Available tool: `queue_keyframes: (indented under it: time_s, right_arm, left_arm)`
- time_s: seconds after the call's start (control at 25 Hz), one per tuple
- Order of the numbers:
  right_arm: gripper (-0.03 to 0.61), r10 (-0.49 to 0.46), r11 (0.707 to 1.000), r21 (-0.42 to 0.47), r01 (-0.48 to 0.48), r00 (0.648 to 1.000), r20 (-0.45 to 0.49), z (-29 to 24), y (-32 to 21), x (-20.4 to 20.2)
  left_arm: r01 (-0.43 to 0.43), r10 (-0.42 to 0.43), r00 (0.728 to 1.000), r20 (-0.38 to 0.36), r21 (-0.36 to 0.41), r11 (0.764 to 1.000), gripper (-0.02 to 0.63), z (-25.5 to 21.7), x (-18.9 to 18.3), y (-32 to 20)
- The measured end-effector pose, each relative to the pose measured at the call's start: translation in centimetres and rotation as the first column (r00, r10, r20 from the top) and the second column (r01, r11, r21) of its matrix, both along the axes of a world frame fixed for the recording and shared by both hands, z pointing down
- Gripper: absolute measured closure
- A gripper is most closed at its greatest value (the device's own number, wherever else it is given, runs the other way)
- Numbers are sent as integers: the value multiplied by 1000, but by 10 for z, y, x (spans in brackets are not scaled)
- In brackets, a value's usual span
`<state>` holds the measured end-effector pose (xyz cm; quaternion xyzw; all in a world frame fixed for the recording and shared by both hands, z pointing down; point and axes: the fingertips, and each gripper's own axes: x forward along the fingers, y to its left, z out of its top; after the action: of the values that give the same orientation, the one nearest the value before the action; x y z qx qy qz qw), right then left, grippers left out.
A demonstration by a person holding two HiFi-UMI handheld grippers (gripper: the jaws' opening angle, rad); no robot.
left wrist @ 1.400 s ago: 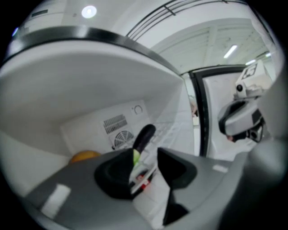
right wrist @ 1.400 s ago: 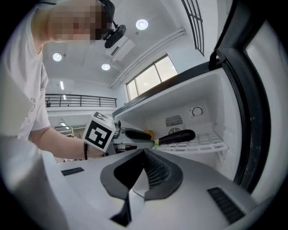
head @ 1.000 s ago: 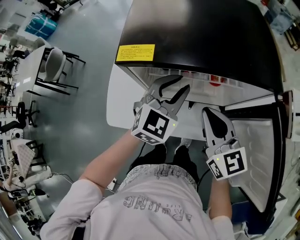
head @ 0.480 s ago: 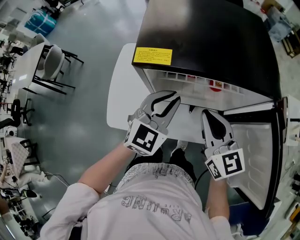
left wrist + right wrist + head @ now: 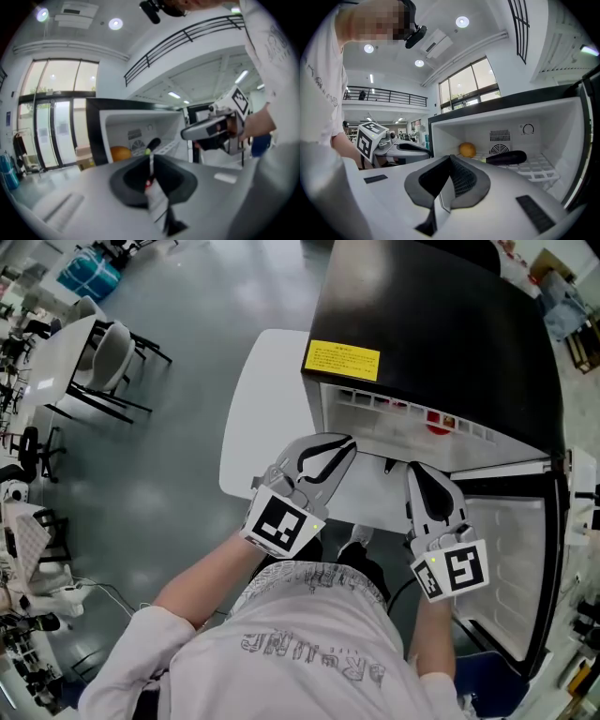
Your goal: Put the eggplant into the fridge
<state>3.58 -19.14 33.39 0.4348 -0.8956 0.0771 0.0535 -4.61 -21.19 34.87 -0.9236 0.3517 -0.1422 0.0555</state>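
Observation:
The dark eggplant (image 5: pixel 506 158) lies on the white wire shelf inside the open fridge (image 5: pixel 431 324), next to an orange (image 5: pixel 467 150). The left gripper view also shows the eggplant (image 5: pixel 153 143), past the jaw tips. My left gripper (image 5: pixel 345 442) hangs in front of the fridge opening; its jaws have just been closing and now meet with nothing between them. My right gripper (image 5: pixel 417 470) is beside it, shut and empty, pointing into the compartment. In the head view the black fridge top hides the eggplant.
The fridge door (image 5: pixel 506 568) stands swung open at the right, close to my right arm. A white table (image 5: pixel 262 409) sits left of the fridge. Desks and chairs (image 5: pixel 112 352) stand further left on the grey floor.
The left gripper's jaws went from wide open to closed, with nothing in them. Both grippers drew back a little from the fridge opening, the left one more.

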Motion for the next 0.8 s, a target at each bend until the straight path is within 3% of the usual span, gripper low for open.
queue_keyframes:
  time_s: [0.8]
  right_arm:
    - [575,-24,1000,13,24,999,-32,-7,-4,-14]
  left_arm:
    - [-48,49,998,-28,21,999,606,-13,-7,8]
